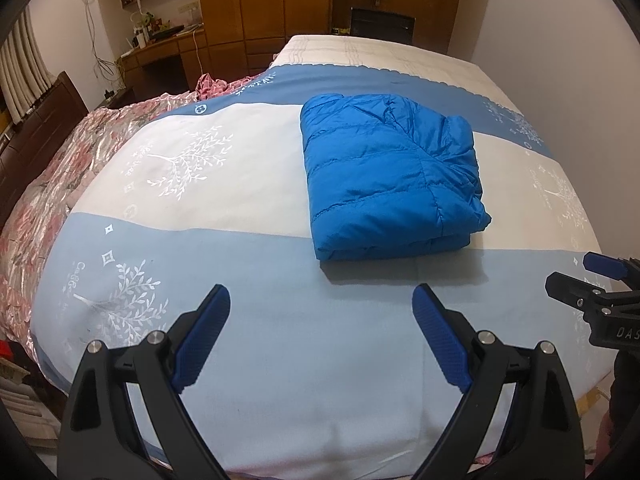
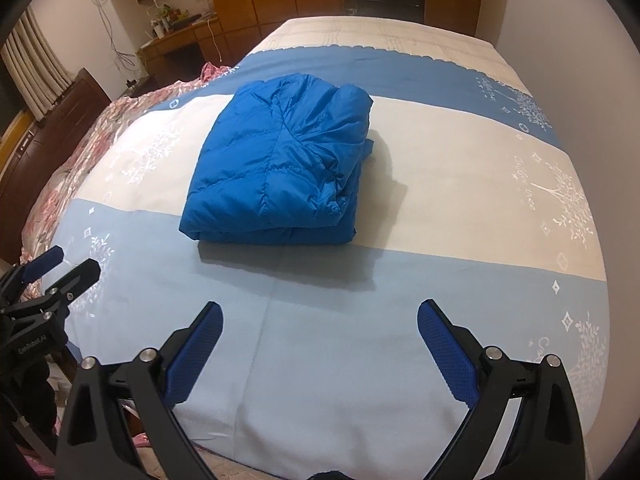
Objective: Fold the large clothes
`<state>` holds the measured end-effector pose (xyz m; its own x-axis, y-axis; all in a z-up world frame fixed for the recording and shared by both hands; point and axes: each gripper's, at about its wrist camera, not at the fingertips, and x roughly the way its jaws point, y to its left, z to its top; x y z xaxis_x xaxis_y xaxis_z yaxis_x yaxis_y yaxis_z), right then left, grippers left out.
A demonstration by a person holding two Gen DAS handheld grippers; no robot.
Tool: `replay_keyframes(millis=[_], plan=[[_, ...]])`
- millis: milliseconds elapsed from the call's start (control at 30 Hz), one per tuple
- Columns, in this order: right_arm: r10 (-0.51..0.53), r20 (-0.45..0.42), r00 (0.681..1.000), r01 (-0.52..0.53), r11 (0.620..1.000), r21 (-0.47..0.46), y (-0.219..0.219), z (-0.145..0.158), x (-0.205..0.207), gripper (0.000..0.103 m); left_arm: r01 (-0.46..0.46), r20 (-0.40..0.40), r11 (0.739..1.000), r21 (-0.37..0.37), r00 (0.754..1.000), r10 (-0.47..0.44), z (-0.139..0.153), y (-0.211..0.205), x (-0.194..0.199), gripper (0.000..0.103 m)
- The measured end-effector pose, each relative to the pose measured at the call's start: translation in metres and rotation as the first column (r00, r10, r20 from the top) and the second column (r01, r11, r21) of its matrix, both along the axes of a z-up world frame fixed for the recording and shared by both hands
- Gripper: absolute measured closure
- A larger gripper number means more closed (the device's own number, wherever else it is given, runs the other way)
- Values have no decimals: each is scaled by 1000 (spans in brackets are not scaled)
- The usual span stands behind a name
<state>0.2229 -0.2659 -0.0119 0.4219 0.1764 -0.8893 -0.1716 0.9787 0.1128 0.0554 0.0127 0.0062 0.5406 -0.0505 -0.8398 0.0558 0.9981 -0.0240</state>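
Cataloguing what I see from both wrist cameras, with the blue jacket as my landmark.

Blue jacket [image 1: 390,176]: a quilted puffer, folded into a compact, roughly square bundle; it lies flat on the bed, across the white band of the cover, its near edge reaching the pale-blue band.

Bed [image 1: 280,320]: patterned blue-and-white cover under the jacket; a pink floral quilt [image 1: 52,184] lies well to the jacket's left.

Left hand-held gripper [image 1: 322,304]: hovering short of the jacket's near edge, jaws spread wide, holding nothing.

Right hand-held gripper [image 2: 320,320]: likewise short of the near edge, jaws wide apart, empty, not touching the cloth.

Handling, my judgement: light, soft and springy; the shell looks slick, so layers may slide and the padding may puff the fold open.

Grip points, my judgement: I would pinch through all layers at the two near corners [image 2: 188,228], not the loose bunched side on the right.

Task status, my judgement: the fold appears nearly or fully done; only tidying seems left.

Background: wooden wardrobe [image 1: 264,4] and desk [image 1: 164,46] beyond the jacket's far side.
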Motion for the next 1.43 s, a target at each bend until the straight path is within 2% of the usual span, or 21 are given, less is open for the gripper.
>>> replay_keyframes(millis=[1433], plan=[[11, -16, 1000, -11, 1000, -4, -6, -5, 8, 5, -3, -9, 1000, 1, 1000, 3, 0, -6, 3, 11]])
